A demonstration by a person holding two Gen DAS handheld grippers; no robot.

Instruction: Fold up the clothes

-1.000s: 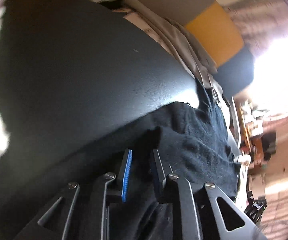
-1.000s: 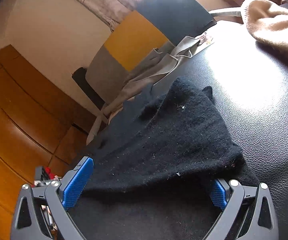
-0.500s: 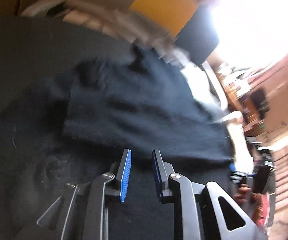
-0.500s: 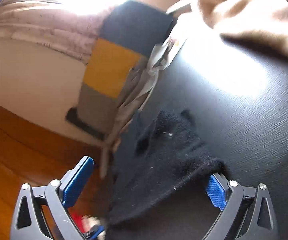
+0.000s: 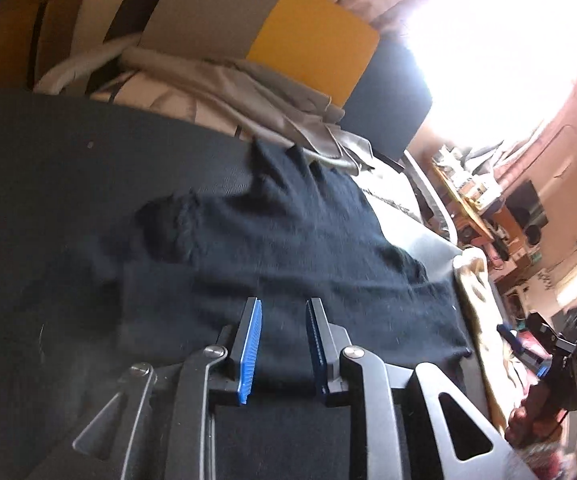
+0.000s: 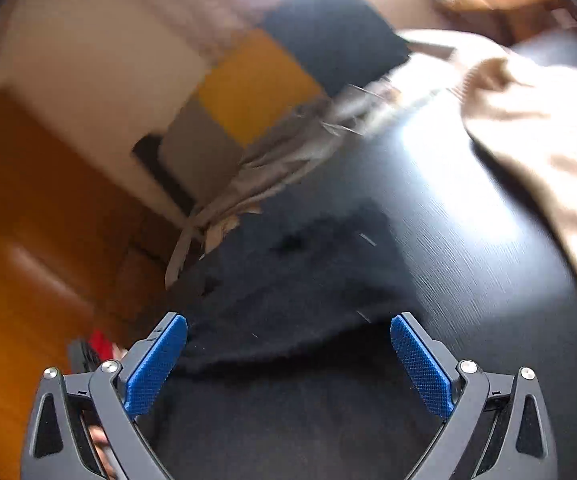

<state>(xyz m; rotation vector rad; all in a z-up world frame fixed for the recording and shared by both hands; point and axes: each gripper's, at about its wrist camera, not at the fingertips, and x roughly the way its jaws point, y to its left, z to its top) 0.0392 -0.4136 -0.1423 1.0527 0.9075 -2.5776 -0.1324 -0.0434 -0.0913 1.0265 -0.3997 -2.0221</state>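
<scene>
The sweater (image 5: 288,248) lies on the desk (image 5: 68,152). More clothes (image 5: 248,92) are piled behind it. A cushion (image 5: 272,36) stands behind those.

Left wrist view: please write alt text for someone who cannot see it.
A black knit garment lies spread on a dark surface, and the left gripper is over its near edge, blue pads a narrow gap apart. Behind are rumpled grey clothes against a grey, yellow and black cushion; a window glares at upper right.

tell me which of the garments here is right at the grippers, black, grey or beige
The black knit garment, spread flat on the dark table, reaches both grippers. The grey clothing is heaped at the table's far edge; the beige knit lies off to the right.
</scene>
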